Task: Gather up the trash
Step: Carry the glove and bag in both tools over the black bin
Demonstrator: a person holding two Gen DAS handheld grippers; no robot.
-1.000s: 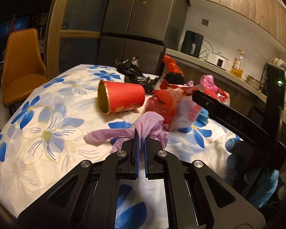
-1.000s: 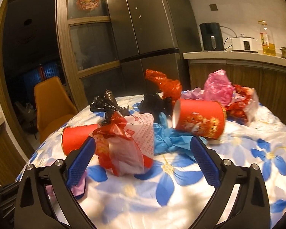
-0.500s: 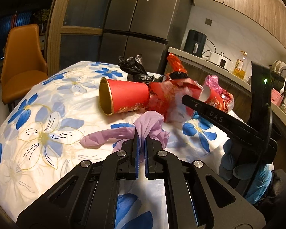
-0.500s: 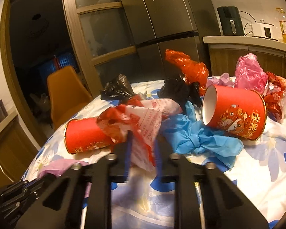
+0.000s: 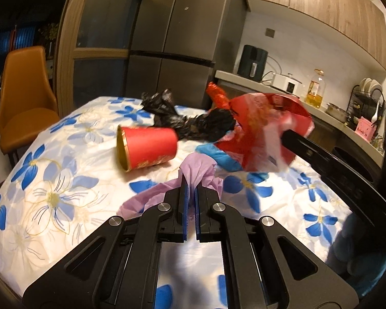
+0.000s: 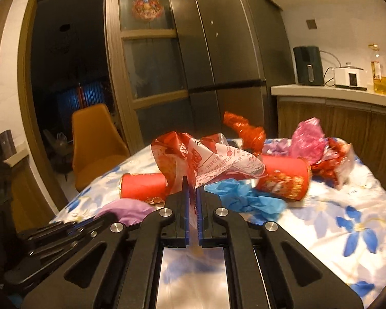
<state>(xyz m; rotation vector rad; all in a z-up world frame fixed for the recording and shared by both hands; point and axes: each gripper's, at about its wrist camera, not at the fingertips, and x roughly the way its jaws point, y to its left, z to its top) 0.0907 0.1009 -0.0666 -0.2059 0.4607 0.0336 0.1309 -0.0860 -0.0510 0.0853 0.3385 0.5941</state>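
Right hand-held gripper [image 6: 192, 193] pinches red-and-white bag [image 6: 205, 159]; left hand-held gripper [image 5: 190, 188] pinches purple bag [image 5: 198, 170].

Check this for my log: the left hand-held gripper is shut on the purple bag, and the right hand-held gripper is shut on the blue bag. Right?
Not quite. The right hand-held gripper is shut on the red-and-white printed bag, as the right wrist view shows; the blue bag lies loose on the table. The left hand-held gripper does grip the purple bag.

The red bag [image 5: 265, 131] is motion-blurred in the left view, hiding part of the blue bag [image 5: 220, 155], while in the right view it covers one cup's [image 6: 283, 177] mouth.
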